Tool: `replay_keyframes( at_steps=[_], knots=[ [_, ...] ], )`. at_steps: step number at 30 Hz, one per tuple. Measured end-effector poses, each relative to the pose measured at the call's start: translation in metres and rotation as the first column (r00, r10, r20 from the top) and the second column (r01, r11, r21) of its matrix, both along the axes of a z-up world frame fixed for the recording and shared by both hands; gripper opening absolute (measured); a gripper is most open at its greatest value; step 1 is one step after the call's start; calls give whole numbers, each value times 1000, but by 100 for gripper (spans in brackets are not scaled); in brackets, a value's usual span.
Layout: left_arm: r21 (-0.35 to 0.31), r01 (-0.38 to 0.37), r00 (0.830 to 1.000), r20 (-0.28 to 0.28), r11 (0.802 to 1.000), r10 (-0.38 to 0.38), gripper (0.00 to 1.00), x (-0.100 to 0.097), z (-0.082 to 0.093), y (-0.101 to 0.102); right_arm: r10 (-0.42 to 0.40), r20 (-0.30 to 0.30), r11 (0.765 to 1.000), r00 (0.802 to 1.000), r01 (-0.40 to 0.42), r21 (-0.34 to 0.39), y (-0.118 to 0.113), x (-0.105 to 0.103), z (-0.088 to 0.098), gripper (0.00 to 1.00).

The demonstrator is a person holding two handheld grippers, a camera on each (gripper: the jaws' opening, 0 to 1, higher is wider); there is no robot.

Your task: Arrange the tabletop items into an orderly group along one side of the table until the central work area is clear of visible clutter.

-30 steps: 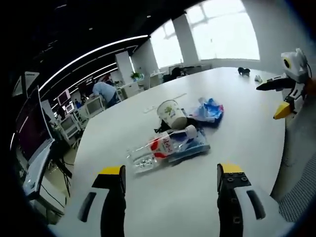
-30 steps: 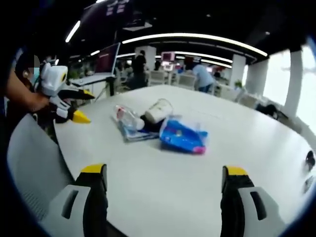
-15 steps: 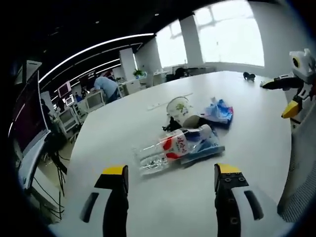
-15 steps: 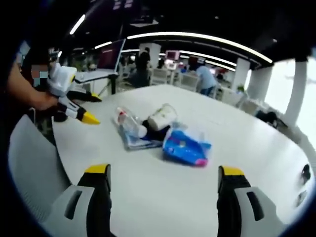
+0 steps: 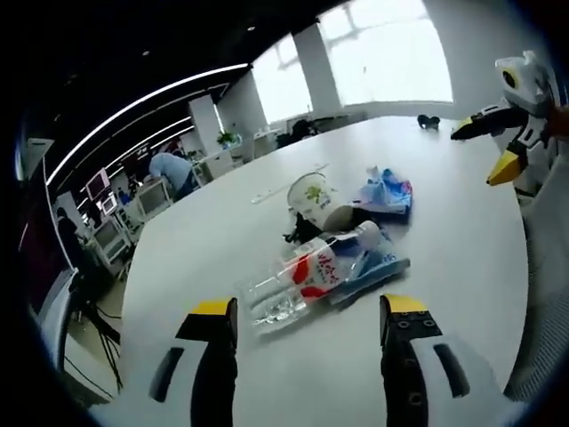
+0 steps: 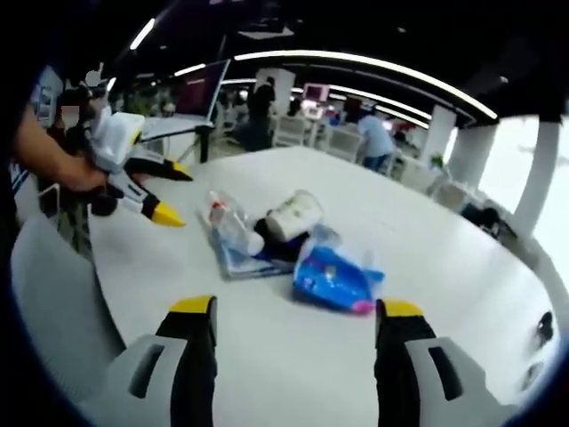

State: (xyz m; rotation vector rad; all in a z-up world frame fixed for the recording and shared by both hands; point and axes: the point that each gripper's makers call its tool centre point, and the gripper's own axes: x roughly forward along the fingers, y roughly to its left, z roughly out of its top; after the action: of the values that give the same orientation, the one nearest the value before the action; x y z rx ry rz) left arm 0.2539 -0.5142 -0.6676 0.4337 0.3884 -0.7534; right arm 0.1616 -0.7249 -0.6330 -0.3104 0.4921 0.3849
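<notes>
A heap of litter lies mid-table. In the left gripper view a clear plastic bottle (image 5: 302, 271) with a red label lies on its side over a blue flat packet (image 5: 373, 264), with a tipped paper cup (image 5: 313, 200) and a blue bag (image 5: 384, 193) behind. My left gripper (image 5: 307, 329) is open just short of the bottle. In the right gripper view the blue bag (image 6: 333, 277) is nearest, with the cup (image 6: 291, 216) and bottle (image 6: 229, 222) beyond. My right gripper (image 6: 293, 322) is open, empty, close to the bag. The left gripper (image 6: 138, 182) shows at left, a hand holding it.
The white table (image 5: 213, 240) is round-edged and wide. A small dark object (image 5: 428, 121) sits at its far side. A grey chair back (image 6: 49, 302) stands at the near left. Desks, monitors and people (image 5: 169, 169) fill the office beyond.
Both grippers have moved closer to the heap, so bottle and bag look larger and nearer the jaws. The items themselves have not moved.
</notes>
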Motion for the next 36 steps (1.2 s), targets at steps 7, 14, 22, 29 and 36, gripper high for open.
replay_keyframes(
  at_steps=[7, 14, 22, 29, 36],
  knots=[
    [42, 57, 998, 14, 998, -58, 57, 6, -5, -13, 51, -10, 999, 999, -51, -9, 10, 8, -4, 62],
    [73, 102, 994, 32, 992, -104, 54, 16, -6, -25, 92, -34, 996, 995, -92, 1, 20, 18, -8, 50],
    [159, 168, 982, 55, 973, -178, 50, 25, -13, -33, 143, -40, 990, 989, -143, 4, 35, 34, -9, 46],
    [179, 183, 980, 42, 967, -193, 49, 31, -19, -34, 186, -43, 983, 982, -185, 14, 51, 47, -9, 44],
    [218, 220, 973, 23, 951, -231, 47, 36, -27, -37, 225, -61, 974, 972, -224, 19, 66, 59, -18, 40]
  ],
)
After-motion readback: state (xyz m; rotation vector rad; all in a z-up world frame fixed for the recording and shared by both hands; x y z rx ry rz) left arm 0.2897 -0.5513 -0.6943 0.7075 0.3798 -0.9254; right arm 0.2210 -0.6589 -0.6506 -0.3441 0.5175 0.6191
